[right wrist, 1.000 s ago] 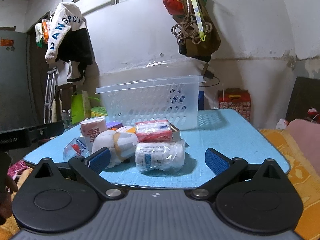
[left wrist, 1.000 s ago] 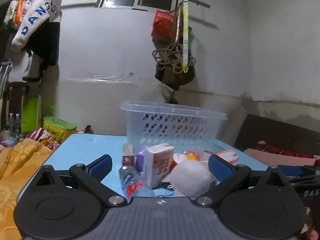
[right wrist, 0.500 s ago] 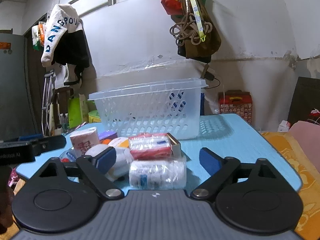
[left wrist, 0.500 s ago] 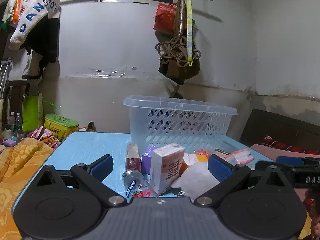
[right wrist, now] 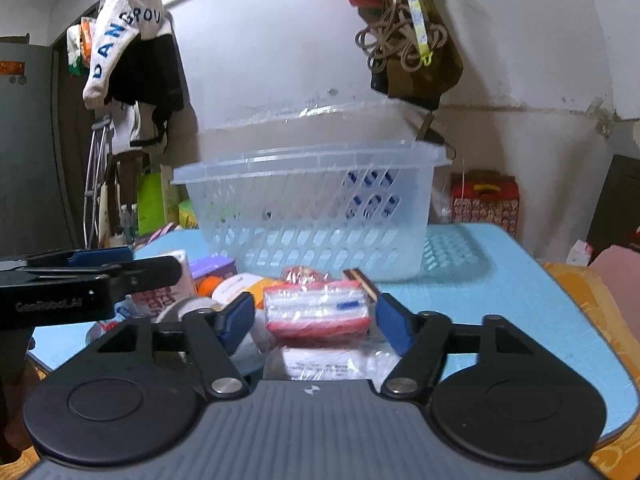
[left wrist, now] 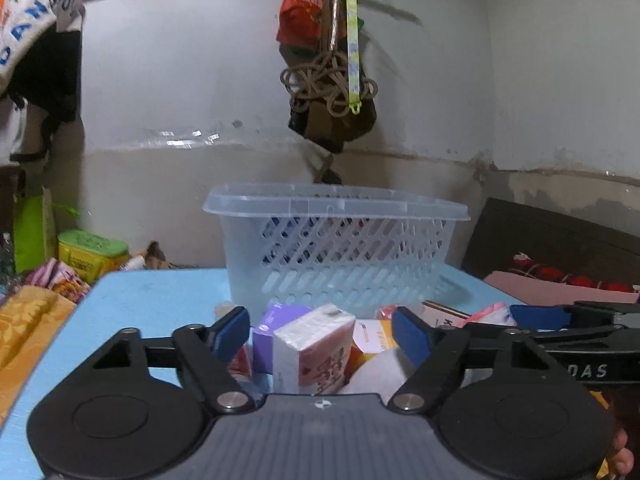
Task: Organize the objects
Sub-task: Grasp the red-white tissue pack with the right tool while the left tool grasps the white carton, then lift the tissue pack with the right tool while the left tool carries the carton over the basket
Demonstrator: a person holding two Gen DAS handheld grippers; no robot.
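Observation:
A clear slotted basket (left wrist: 336, 240) (right wrist: 312, 208) stands on the blue table (left wrist: 160, 296) (right wrist: 500, 280), with a heap of small goods in front of it. My left gripper (left wrist: 320, 336) is closing around a white-and-red carton (left wrist: 314, 348) beside a purple box (left wrist: 276, 320); gaps show at both pads. My right gripper (right wrist: 316, 324) is closing around a red-and-white wrapped packet (right wrist: 316, 310); its pads stand just off the packet's ends. Under the packet lies a plastic-wrapped bottle (right wrist: 328, 360). A white round thing (left wrist: 380, 372) sits right of the carton.
An orange cloth (left wrist: 24, 328) lies left of the table, with a green-lidded box (left wrist: 92, 252) behind it. A red gift box (right wrist: 484, 200) stands behind the table's right end. Clothes and a rope-hung bag (left wrist: 332, 92) hang on the wall. A dark headboard (left wrist: 552, 240) is at the right.
Both grippers have moved forward into the heap and their jaws have narrowed. The carton now sits between the left pads, the wrapped packet between the right pads.

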